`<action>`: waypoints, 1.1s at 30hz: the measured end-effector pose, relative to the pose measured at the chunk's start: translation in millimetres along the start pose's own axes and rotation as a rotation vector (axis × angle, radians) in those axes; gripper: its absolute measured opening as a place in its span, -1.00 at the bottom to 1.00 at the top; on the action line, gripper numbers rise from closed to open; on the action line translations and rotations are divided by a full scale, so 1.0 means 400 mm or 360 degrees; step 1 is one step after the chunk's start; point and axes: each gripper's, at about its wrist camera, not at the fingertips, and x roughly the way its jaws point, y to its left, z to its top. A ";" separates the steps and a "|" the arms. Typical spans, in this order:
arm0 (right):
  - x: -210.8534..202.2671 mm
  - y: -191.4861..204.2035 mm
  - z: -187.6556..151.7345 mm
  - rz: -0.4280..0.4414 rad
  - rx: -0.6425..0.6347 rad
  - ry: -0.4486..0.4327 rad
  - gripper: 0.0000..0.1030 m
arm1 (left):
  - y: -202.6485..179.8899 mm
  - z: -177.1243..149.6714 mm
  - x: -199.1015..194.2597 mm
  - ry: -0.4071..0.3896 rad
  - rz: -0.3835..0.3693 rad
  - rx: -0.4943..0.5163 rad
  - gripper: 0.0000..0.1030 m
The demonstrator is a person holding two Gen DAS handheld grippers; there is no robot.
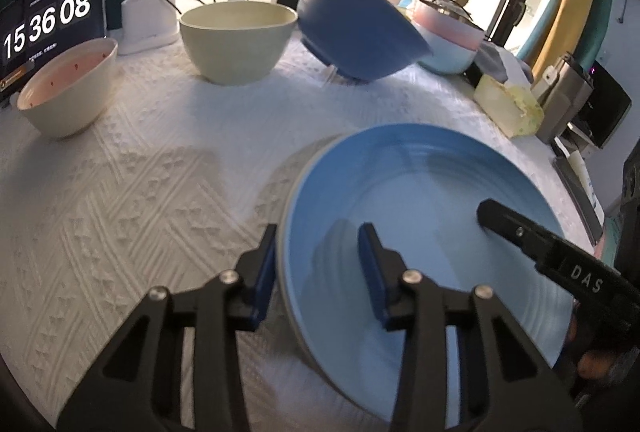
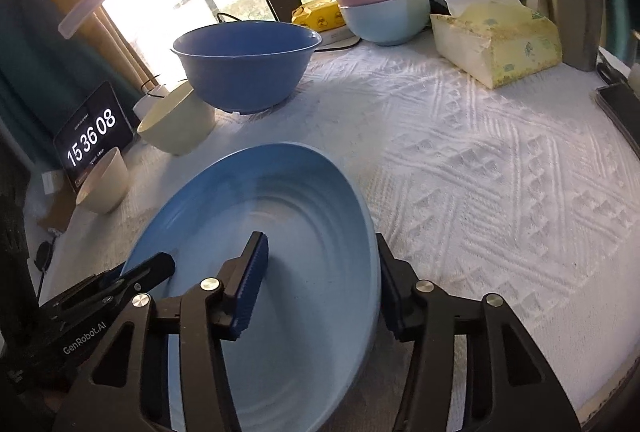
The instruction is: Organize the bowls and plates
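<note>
Straddling the rim of the blue plate from opposite sides, both grippers stand with one finger over the plate's inner face and the other outside its edge. The plate sits low over the white textured tablecloth, near the front of the table, and may rest on another plate, since a paler edge shows beneath its left rim. The left gripper has its jaws parted wider than the rim, the inner pad clearly off the surface, so it does not yet have hold. The right gripper looks similar, jaws spread around the rim; whether its outer pad touches I cannot tell.

Behind stand the dark blue bowl, the cream bowl, the small white bowl, and a stack of pink and pale blue bowls beside the tissue box.

The risk, as I judge it, lies in uneven closing: if one side pinches before the other, the glazed plate could tilt, slide free, or clatter down. A lift begun with shallow purchase on the rim would invite the same slip.
</note>
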 end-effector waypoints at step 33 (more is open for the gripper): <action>0.050 0.256 -0.002 0.0076 -0.0229 0.0072 -0.03 | 0.253 -0.027 -0.121 -0.0082 0.0094 -0.0273 -0.25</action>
